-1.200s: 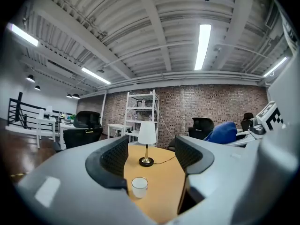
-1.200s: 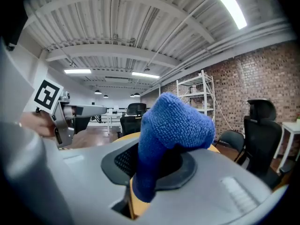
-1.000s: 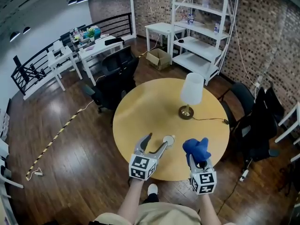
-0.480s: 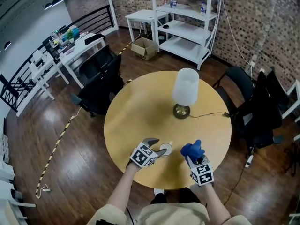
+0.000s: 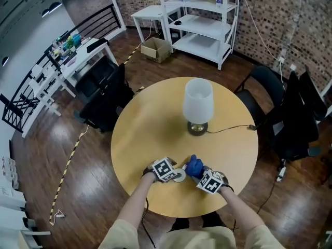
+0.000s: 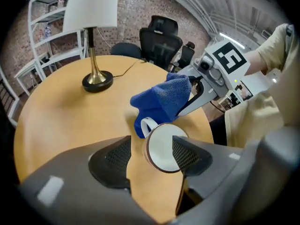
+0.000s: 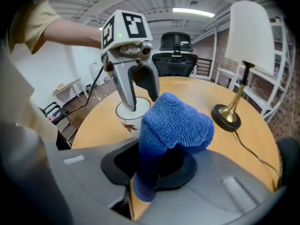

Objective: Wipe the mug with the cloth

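Observation:
A white mug (image 5: pixel 180 177) with a brown rim and a leaf print stands upright near the front of the round yellow table (image 5: pixel 135 139). My left gripper (image 5: pixel 175 173) points down at the mug (image 6: pixel 164 146), which sits between the jaws. The right pad (image 6: pixel 190 154) overlaps the rim and the left pad (image 6: pixel 112 157) is apart from it. These jaws have just been opening. My right gripper (image 5: pixel 198 172) is shut on a blue cloth (image 5: pixel 194 165), whose bunched top (image 6: pixel 161 100) reaches the mug's handle side. In the right gripper view the cloth (image 7: pixel 176 121) rises from the jaws beside the mug (image 7: pixel 131 112).
A lamp (image 5: pixel 197 101) with a white shade and brass base stands mid-table, its cable (image 5: pixel 231 128) running to the right edge. Black office chairs (image 5: pixel 104 92) stand around the table. A white shelf unit (image 5: pixel 202 14) and a cardboard box (image 5: pixel 156 49) are further back.
Both grippers have come down from above the table's front edge onto the table and drawn together. The cloth has come left to the mug, and the left jaws now stand around the mug.

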A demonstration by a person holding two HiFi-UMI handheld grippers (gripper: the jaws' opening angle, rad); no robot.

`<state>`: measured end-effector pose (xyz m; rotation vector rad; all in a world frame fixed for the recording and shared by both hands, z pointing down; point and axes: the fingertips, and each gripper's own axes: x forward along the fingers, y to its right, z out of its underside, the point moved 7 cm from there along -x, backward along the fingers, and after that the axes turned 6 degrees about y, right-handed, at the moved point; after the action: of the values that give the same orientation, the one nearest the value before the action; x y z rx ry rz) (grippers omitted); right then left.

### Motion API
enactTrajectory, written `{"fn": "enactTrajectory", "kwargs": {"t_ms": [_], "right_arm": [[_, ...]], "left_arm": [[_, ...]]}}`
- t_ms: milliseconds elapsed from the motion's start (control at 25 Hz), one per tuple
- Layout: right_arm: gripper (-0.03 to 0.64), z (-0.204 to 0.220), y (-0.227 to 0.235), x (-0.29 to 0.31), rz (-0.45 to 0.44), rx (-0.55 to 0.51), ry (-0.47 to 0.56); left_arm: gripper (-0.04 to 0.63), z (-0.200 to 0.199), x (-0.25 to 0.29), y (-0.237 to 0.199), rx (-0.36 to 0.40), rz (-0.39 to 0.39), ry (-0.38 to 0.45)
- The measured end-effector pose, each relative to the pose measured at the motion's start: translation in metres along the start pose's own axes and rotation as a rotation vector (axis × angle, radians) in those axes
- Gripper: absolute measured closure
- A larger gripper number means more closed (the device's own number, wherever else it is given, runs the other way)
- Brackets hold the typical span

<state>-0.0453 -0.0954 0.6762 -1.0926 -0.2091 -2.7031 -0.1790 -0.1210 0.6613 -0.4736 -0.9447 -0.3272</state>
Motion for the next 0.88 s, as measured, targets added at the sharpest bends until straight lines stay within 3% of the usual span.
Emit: {"fn": "enactTrajectory", "kwargs": {"t_ms": [120, 240, 280, 480, 880], "right_arm": [[0.543, -0.004, -0.006, 0.020, -0.098, -0.090, -0.025], [0.543, -0.005, -0.009, 0.032, -0.159, -0.154, -0.042], [0.545, -0.005, -0.009, 0.035, -0.176, -0.170, -0.046], [0.546, -0.005, -0.010, 0.039, -0.190, -0.214, -0.049], [0.546, 0.011, -0.042, 0.031, -0.120, -0.106, -0.014]], "left_arm": [[0.356, 0.004, 0.016, 0.001, 0.031, 0.028, -0.080], [0.522, 0.005, 0.028, -0.003, 0.061, -0.021, -0.110], [0.545, 0.006, 0.030, -0.005, 0.082, -0.047, -0.126], [0.551, 0.002, 0.031, -0.004, 0.103, -0.112, -0.148], [0.549, 0.009, 0.028, -0.001, -0.100, -0.271, -0.066]]}}
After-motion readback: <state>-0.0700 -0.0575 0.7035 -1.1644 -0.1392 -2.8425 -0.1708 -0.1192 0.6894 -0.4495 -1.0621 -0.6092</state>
